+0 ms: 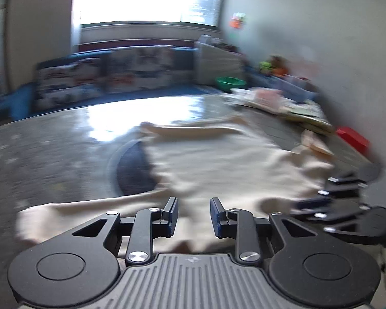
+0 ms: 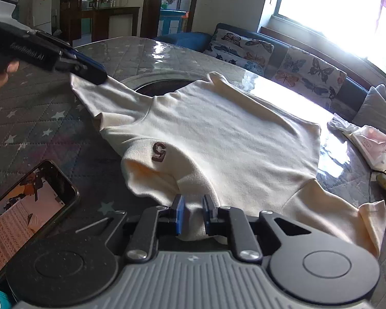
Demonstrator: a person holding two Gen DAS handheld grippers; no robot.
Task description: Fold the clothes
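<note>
Right wrist view: cream shirt (image 2: pixel 218 134) spread on table (image 2: pixel 38 118), both grippers' fingers (image 2: pixel 178 212) slightly parted, gripping nothing, sleeve (image 2: pixel 95 95) likely slipping, rumpling the fold.

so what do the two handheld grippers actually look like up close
Both look alike. The left gripper and right gripper each have black linkage arms with silver screws, round black discs at the sides, a ribbed grey plate between them, and blue pads on black fingers. Seen from the right wrist, the left one has a black body with white lettering, too blurred to read, and a grey block on top.
</note>
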